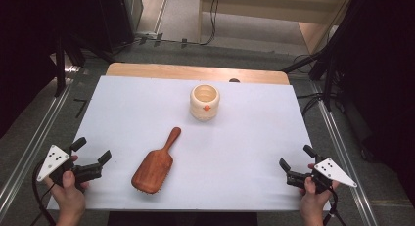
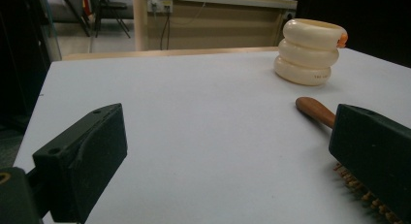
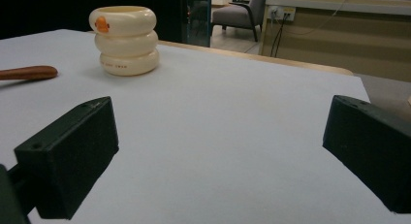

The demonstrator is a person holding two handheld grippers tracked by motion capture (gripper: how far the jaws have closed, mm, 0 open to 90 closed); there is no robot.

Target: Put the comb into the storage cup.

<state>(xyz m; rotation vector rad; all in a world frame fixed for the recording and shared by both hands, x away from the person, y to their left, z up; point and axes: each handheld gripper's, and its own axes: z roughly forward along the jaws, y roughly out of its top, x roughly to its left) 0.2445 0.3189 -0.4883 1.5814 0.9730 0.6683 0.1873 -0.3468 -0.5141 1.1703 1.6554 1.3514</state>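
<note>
A big white table (image 1: pixel 244 152) stands in a dim room with a grey floor (image 1: pixel 186 20) behind it. Lots of bare table lies between the two tongs. The left tongs (image 1: pixel 93 150) sit at the near left edge, jaws wide apart, holding nothing. The right tongs (image 1: pixel 296 157) sit at the near right edge, wide apart too, and empty. The wooden hairbrush (image 1: pixel 155 165) lies just right of the left tongs, bristles down. The cream cup (image 1: pixel 204 102) stands farther off, between both tongs. I cannot tell what is inside.
</note>
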